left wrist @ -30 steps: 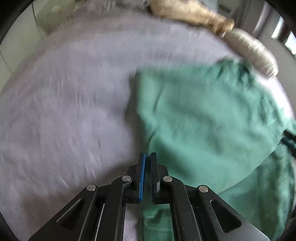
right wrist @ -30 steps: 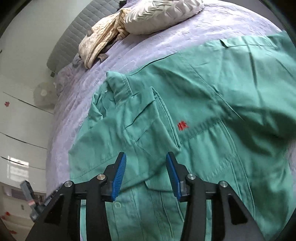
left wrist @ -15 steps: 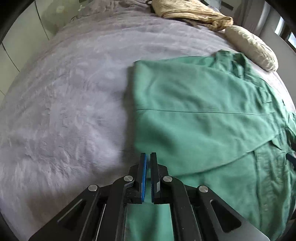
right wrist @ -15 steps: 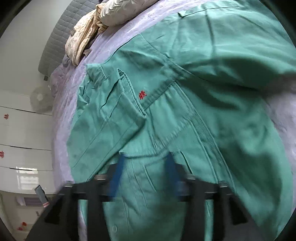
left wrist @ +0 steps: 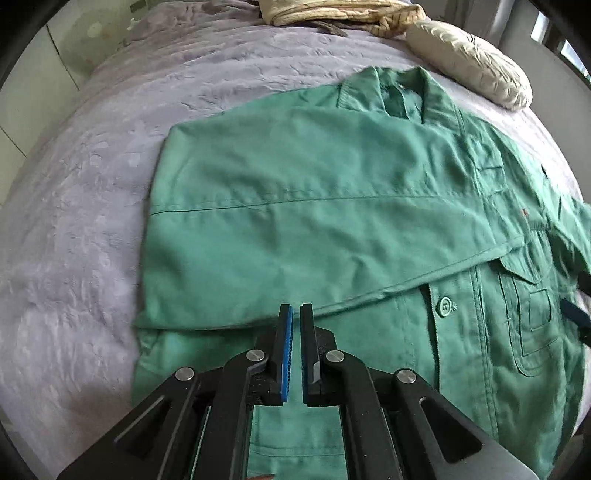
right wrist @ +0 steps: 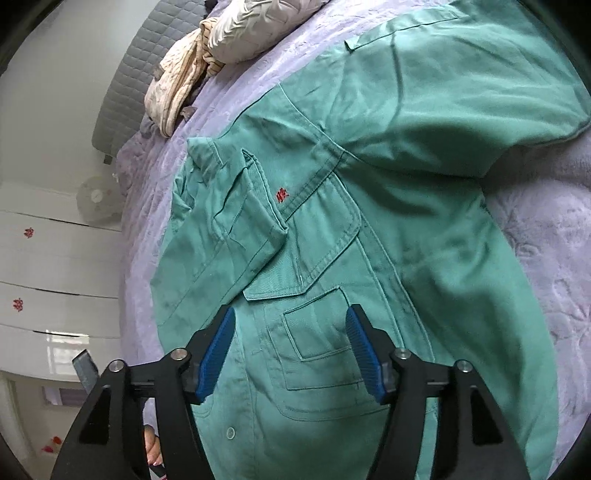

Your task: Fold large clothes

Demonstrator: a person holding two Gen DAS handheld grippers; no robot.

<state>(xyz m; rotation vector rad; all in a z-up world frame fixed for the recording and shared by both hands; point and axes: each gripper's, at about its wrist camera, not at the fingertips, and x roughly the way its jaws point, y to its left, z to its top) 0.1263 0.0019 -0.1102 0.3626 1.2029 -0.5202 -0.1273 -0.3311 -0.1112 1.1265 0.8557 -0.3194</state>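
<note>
Green work jacket [left wrist: 332, 229] spread front-up on the lilac bedspread [left wrist: 81, 206], collar [left wrist: 391, 92] pointing to twelve o'clock in the left wrist view. One sleeve [left wrist: 288, 236] is folded across the chest, lying flat from nine o'clock toward three, its cuff end reaching the button placket. A green button [left wrist: 445, 306] shows just below that sleeve's edge, at about four o'clock.

Left gripper [left wrist: 296, 314] sits low at six o'clock, blue pads nearly together, only a thin slit between them, nothing pinched; the tips hover over the folded sleeve's lower edge.

Over to the right wrist view: right gripper [right wrist: 290, 328] spread wide, blue pads well apart, empty, hanging over the jacket's chest pocket [right wrist: 325, 332]. A small red embroidered mark [right wrist: 282, 194] sits above the pocket flap, toward twelve o'clock. The other sleeve [right wrist: 443, 92] stretches out to one o'clock, unfolded, lying on the bedspread.

At eleven o'clock, a cream pillow [right wrist: 258, 29] rests beside a rumpled beige blanket [right wrist: 173, 85], both against the grey quilted headboard [right wrist: 133, 62]. White drawers [right wrist: 48, 258] stand at nine o'clock.
</note>
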